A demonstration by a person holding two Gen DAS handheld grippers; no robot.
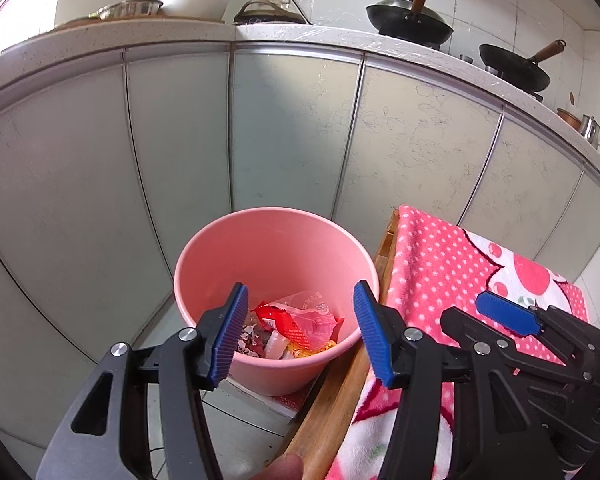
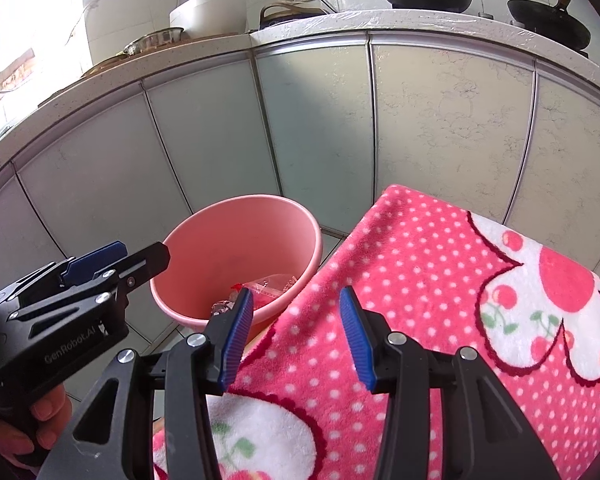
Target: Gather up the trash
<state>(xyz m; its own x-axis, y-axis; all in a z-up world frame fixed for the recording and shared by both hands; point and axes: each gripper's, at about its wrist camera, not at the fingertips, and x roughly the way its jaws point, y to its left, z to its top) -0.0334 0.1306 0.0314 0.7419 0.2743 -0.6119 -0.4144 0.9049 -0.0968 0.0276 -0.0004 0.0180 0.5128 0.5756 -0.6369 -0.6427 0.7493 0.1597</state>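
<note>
Holding wrappers [image 1: 300, 322], pink bucket [image 1: 276, 240] beside table; both hand-held grippers [image 1: 300, 334] [image 2: 296, 334] wide, empty

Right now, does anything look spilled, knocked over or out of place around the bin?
Nothing stands out. The pink bin stands upright on the floor with the wrappers inside it, and no trash shows on the patterned blanket.

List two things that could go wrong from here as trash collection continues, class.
The pink bucket stands tight against the wooden table edge, so a low-swinging left gripper might tip it. The right gripper, open above the fleecy polka-dot blanket, could snag the fabric when it closes.
</note>
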